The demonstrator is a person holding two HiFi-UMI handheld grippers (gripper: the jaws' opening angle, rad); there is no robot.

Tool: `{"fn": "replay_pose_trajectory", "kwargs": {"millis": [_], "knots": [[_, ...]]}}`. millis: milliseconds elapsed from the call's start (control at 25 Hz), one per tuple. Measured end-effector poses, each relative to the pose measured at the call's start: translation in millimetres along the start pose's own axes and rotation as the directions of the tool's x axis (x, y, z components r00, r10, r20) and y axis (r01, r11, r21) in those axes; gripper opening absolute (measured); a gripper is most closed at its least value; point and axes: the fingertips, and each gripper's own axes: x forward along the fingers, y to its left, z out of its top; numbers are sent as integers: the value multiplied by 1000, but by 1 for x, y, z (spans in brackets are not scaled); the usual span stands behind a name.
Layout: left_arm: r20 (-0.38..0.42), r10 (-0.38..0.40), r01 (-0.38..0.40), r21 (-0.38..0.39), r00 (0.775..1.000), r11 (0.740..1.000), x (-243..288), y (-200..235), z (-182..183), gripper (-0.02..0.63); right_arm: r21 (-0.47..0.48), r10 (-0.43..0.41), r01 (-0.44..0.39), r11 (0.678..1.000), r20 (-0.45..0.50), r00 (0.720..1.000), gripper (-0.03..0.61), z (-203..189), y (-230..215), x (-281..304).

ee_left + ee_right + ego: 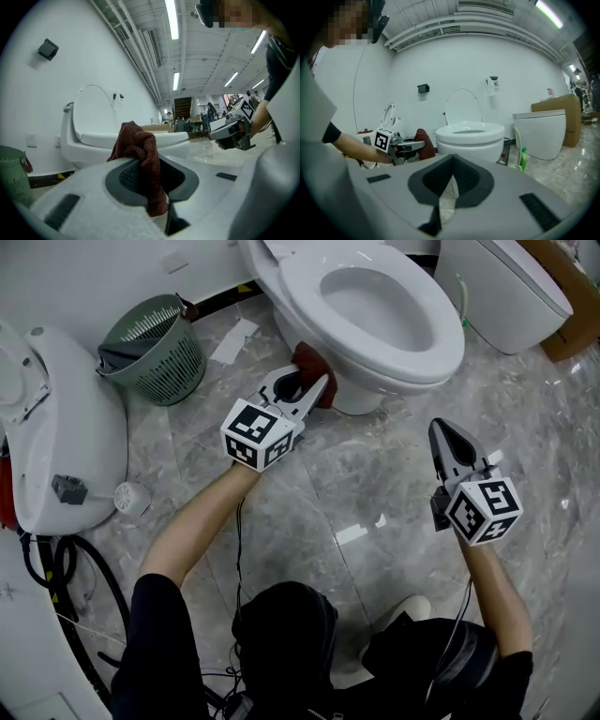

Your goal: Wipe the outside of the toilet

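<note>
A white toilet (375, 306) stands at the top middle, seat down and lid raised. My left gripper (314, 390) is shut on a dark red cloth (309, 367), which sits against the toilet's lower left side near its base. In the left gripper view the red cloth (140, 154) bunches up between the jaws, with the toilet (122, 140) behind it. My right gripper (442, 432) hovers over the floor in front of the toilet's right side, jaws shut with nothing between them. The right gripper view shows the toilet (469, 138) ahead and the left gripper (424, 145) with the cloth (423, 138).
A green mesh waste basket (159, 348) stands left of the toilet. Another white fixture (56, 427) lies at far left with black hoses (66, 568). A second white unit (506, 287) and cardboard box (572, 329) sit at top right. A green bottle (523, 159) stands beside the toilet. Grey marble floor (356, 493).
</note>
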Motion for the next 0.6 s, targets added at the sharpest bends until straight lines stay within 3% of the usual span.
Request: {"fn": "replay_pose_trajectory", "kwargs": {"millis": [200, 400, 600], "knots": [[-27, 135, -135, -8, 990, 991, -1, 88, -18, 61, 0, -41, 41, 999, -10, 999, 2, -3, -9, -9], [-80, 278, -281, -21, 957, 960, 8, 177, -38, 61, -1, -85, 85, 996, -31, 996, 2, -5, -17, -27], [-123, 317, -319, 3, 940, 948, 33, 213, -48, 63, 11, -141, 141, 990, -24, 990, 2, 7, -39, -48]]}}
